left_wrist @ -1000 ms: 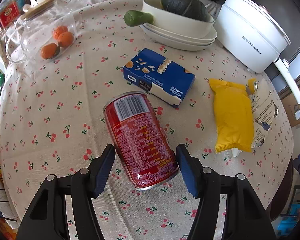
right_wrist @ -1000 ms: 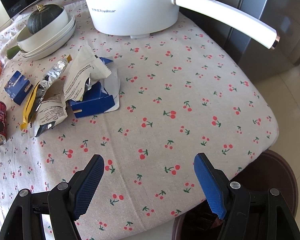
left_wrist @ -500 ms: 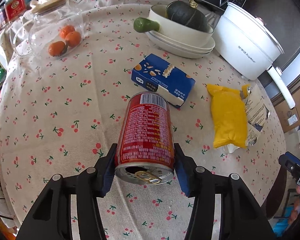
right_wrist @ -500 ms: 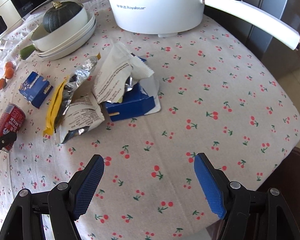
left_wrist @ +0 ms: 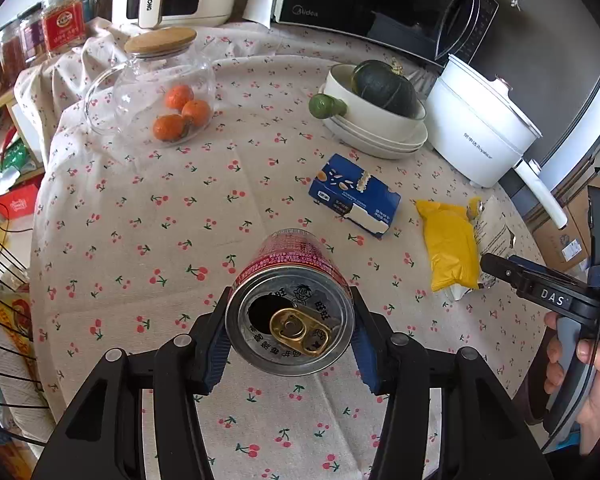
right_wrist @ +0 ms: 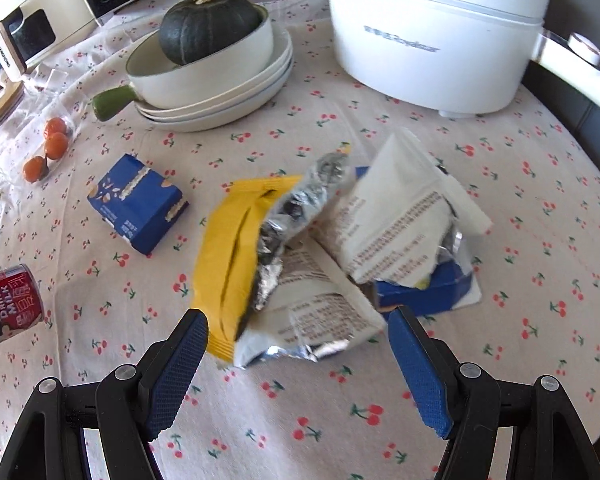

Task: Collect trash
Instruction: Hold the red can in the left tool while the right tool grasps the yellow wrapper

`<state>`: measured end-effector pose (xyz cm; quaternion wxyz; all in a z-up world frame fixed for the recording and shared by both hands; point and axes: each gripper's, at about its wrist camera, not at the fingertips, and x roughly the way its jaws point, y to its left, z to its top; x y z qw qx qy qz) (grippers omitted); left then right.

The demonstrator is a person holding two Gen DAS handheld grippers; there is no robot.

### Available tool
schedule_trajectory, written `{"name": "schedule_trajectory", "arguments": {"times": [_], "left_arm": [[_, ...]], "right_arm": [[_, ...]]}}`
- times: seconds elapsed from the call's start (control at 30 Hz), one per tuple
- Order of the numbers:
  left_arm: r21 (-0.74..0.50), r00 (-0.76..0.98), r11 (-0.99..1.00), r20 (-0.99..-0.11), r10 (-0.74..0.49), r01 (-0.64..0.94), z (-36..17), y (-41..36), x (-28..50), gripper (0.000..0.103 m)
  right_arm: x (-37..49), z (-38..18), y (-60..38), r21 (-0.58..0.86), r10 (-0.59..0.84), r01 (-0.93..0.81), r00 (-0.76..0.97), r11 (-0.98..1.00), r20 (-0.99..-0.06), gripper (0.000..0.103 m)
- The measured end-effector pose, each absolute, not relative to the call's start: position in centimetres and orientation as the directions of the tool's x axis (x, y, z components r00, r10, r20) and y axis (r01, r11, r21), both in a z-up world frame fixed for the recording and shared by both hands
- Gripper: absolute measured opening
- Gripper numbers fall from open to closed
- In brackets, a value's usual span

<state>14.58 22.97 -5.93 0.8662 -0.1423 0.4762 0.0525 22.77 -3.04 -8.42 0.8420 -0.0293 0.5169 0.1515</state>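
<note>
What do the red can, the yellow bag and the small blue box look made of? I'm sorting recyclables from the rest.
Red can: metal, probably aluminium; bare silvery top, gold pull tab, glossy printed side.
Yellow bag: thin plastic film with a foil lining; the torn mouth shows crinkled mirror-silver inside.
Small blue box: printed cardboard, it seems; crisp folded edges, slight sheen.

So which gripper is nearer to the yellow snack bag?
Right. The right gripper hangs open just in front of the yellow snack bag, while the left gripper is off to the side, shut on the red can.
</note>
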Motion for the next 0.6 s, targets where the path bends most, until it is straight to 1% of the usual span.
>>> {"name": "schedule_trajectory", "arguments": {"times": [0.13, 0.4, 0.43, 0.47, 0.5, 0.53, 0.6], "left_arm": [[-0.218, 0.549, 0.946, -0.834, -0.053, -0.241, -5.8, 24.2, 14.1, 0.055], [-0.236, 0.547, 0.939, -0.834, -0.064, -0.25, -5.9, 24.8, 14.0, 0.055], [-0.237, 0.547, 0.939, -0.834, -0.066, -0.249, -5.9, 24.7, 14.1, 0.055], [-0.236, 0.547, 0.94, -0.834, -0.066, -0.246, -5.8, 24.6, 14.1, 0.055], [-0.236, 0.548, 0.941, -0.834, -0.067, -0.244, -5.8, 24.5, 14.1, 0.055], [-0.237, 0.549, 0.941, -0.833, -0.069, -0.241, -5.8, 24.3, 14.1, 0.055], [-0.239, 0.551, 0.943, -0.831, -0.075, -0.232, -5.6, 24.0, 14.1, 0.055]], "right_arm": [[23.5, -9.3, -0.2, 0.084, 0.222, -0.321, 0.423, 0.943, -0.879, 0.078], [25.1, -11.6, 2.6, -0.037, 0.117, -0.32, 0.45, 0.947, -0.886, 0.077], [25.2, -11.9, 2.8, -0.051, 0.105, -0.32, 0.451, 0.946, -0.886, 0.074], [25.2, -12.2, 2.9, -0.061, 0.096, -0.32, 0.453, 0.945, -0.886, 0.067], [25.2, -12.4, 2.9, -0.061, 0.097, -0.322, 0.454, 0.945, -0.886, 0.063], [25.2, -12.4, 2.8, -0.048, 0.11, -0.324, 0.451, 0.945, -0.886, 0.054], [25.2, -12.1, 2.3, 0.0, 0.153, -0.325, 0.447, 0.946, -0.881, 0.047]]}}
